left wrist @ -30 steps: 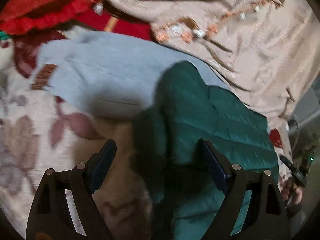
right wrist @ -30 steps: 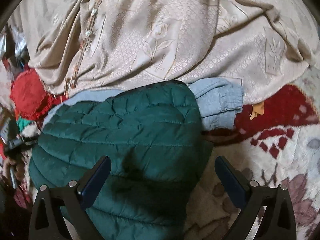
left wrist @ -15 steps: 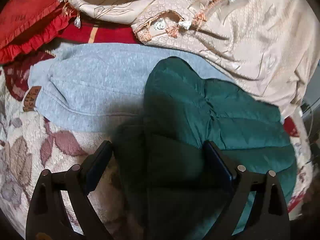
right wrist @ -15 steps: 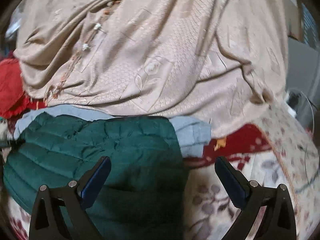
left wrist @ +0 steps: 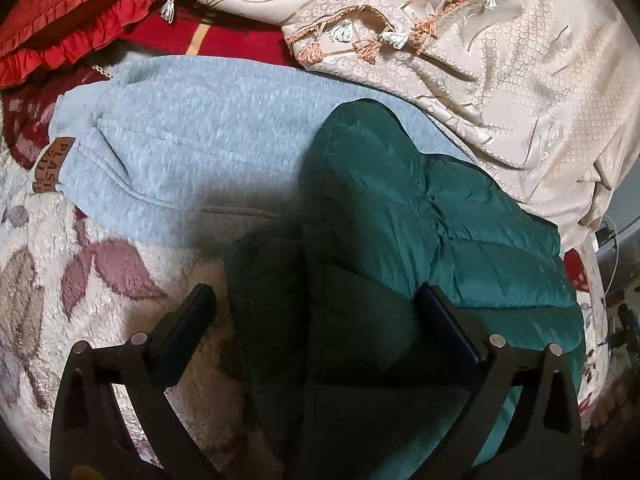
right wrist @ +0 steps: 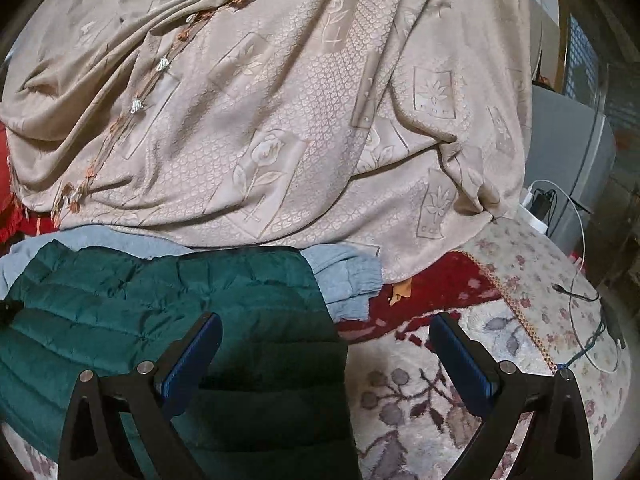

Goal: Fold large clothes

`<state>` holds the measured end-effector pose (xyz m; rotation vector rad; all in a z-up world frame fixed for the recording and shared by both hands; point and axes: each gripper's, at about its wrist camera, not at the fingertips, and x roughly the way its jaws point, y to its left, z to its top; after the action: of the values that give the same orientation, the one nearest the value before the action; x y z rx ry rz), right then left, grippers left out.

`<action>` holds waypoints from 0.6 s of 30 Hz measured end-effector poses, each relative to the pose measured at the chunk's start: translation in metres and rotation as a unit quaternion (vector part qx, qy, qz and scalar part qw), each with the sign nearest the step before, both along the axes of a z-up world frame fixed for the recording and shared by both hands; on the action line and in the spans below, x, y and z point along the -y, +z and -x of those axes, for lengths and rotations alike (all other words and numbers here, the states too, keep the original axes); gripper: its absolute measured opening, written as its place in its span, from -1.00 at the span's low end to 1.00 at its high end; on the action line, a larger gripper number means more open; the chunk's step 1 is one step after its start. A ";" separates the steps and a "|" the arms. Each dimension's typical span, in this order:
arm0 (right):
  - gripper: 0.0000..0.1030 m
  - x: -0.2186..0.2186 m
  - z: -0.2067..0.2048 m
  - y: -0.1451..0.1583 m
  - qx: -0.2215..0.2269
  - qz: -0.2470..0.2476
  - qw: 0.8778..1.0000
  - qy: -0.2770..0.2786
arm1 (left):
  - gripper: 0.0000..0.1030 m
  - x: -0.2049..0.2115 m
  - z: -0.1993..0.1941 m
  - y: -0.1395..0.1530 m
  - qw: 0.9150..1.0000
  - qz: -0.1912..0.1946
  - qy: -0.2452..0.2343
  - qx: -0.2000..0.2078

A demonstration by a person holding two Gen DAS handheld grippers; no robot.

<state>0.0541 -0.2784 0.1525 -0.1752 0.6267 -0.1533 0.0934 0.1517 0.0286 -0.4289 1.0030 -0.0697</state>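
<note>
A folded dark green quilted jacket point(left wrist: 420, 240) lies on a floral blanket, partly on top of a folded light grey sweatshirt point(left wrist: 192, 140). My left gripper point(left wrist: 316, 308) is open and empty, held above the jacket's near edge. In the right wrist view the jacket point(right wrist: 160, 312) fills the lower left, and the grey sweatshirt point(right wrist: 344, 280) sticks out behind it. My right gripper point(right wrist: 324, 344) is open and empty, above the jacket's right edge.
A large beige patterned cloth point(right wrist: 280, 100) with tassels is heaped behind the clothes. A red pillow point(left wrist: 68, 12) lies at the far left. The floral blanket point(right wrist: 440, 380) has a white cable point(right wrist: 580, 280) on it at the right, near a grey cabinet point(right wrist: 568, 152).
Both grippers have drawn back and up from the jacket, so more of the bed shows. The jacket and sweatshirt have not moved. Both grippers stay open.
</note>
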 end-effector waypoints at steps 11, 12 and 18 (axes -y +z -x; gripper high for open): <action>0.99 -0.004 0.001 -0.002 -0.002 0.004 1.000 0.005 | 0.99 0.000 -0.001 -0.001 1.000 0.000 0.000 0.000; 0.99 -0.005 0.001 -0.002 -0.004 0.004 1.000 0.005 | 0.99 0.000 0.000 -0.001 1.000 0.000 0.000 0.000; 0.99 -0.006 0.001 -0.004 -0.007 0.001 1.000 0.008 | 0.99 0.000 -0.001 -0.001 1.000 0.000 0.000 0.000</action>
<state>0.0532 -0.2722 0.1487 -0.1828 0.6398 -0.1378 0.0940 0.1512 0.0277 -0.4292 1.0023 -0.0698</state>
